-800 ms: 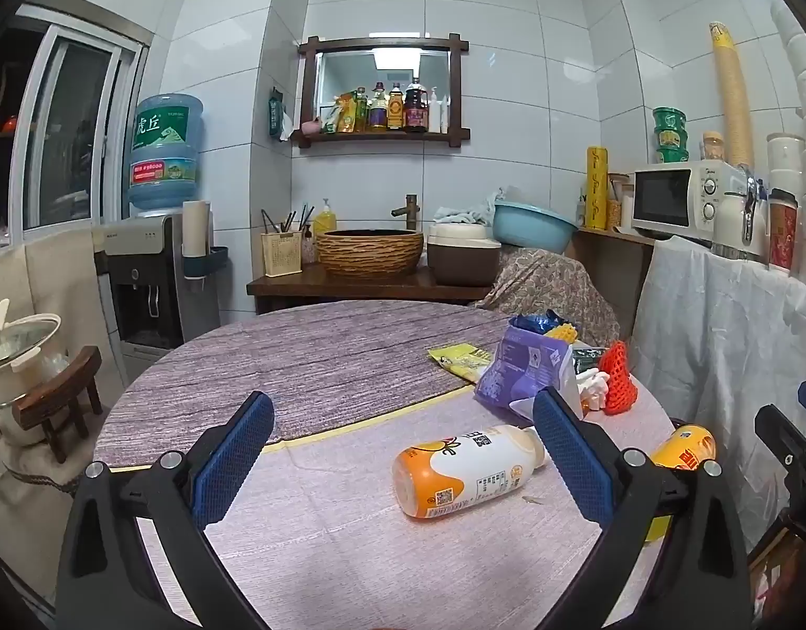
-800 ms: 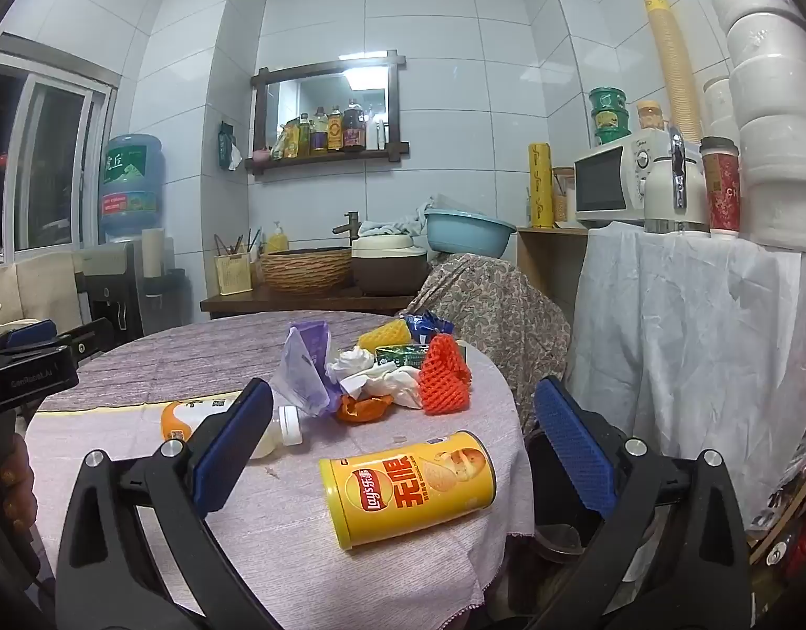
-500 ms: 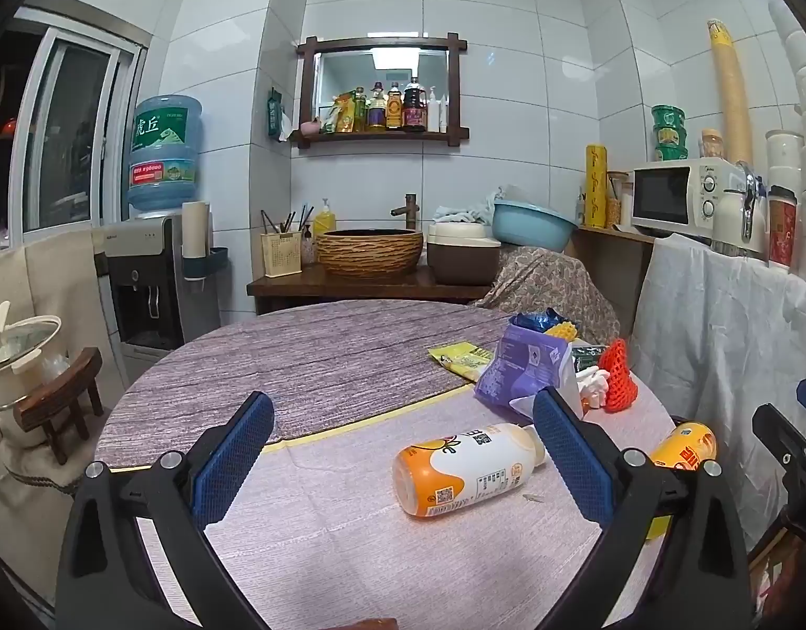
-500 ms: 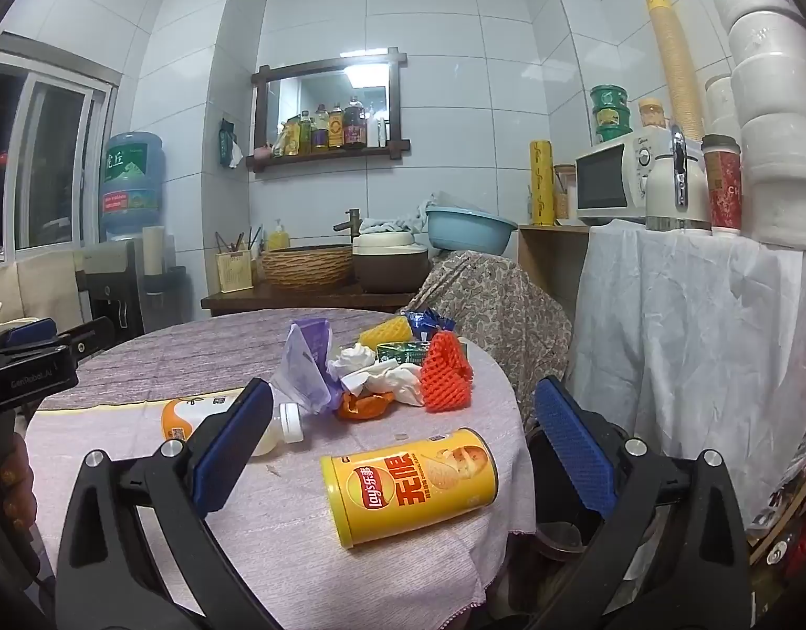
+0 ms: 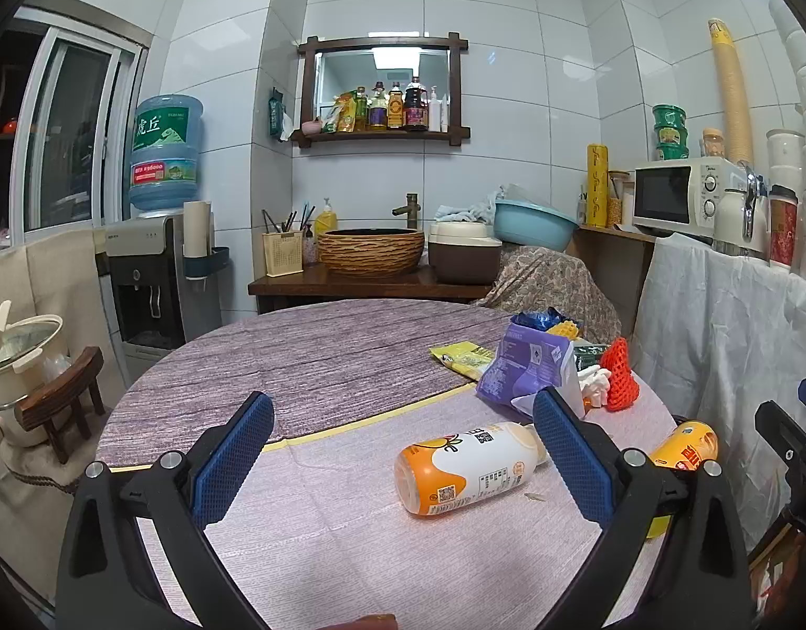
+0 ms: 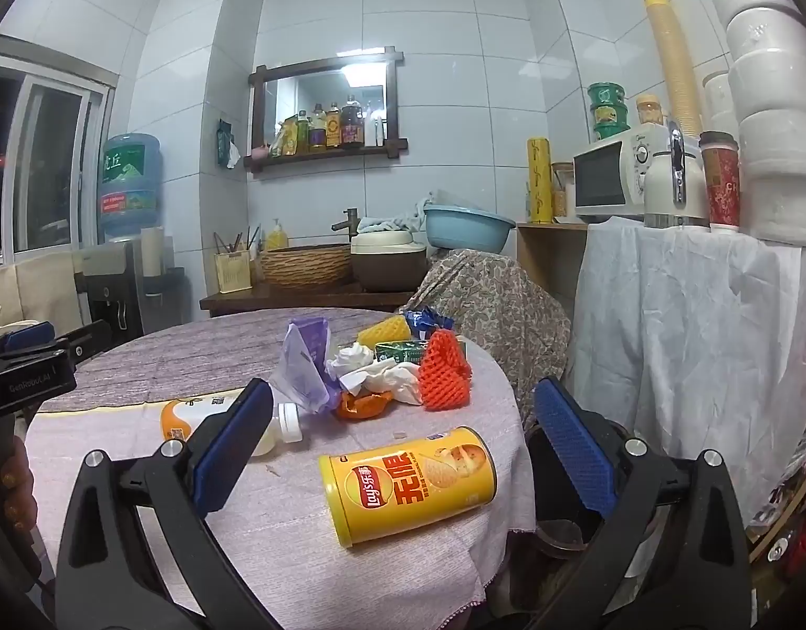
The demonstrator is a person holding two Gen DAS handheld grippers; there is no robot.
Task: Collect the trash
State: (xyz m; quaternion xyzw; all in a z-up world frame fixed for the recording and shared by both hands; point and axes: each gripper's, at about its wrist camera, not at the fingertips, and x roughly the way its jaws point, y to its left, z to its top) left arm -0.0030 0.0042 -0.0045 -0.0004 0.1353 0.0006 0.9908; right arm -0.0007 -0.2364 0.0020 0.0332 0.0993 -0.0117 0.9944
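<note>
Left gripper [image 5: 403,451] spread wide, empty, hovering over round table [image 5: 308,357]; right gripper [image 6: 403,446] likewise wide apart, holding nothing. Nearest: yellow chip can [image 6: 410,480] lying by table edge, orange-and-white bottle [image 5: 468,467] on its side. Beyond: purple bag [image 5: 523,370], crumpled tissues [image 6: 381,373], red foam net [image 6: 445,378]. Farther back: woven basin [image 5: 371,252], microwave [image 5: 676,194].

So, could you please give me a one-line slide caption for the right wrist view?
Open right gripper faces a toppled yellow chip can and a trash pile on the round table.
</note>
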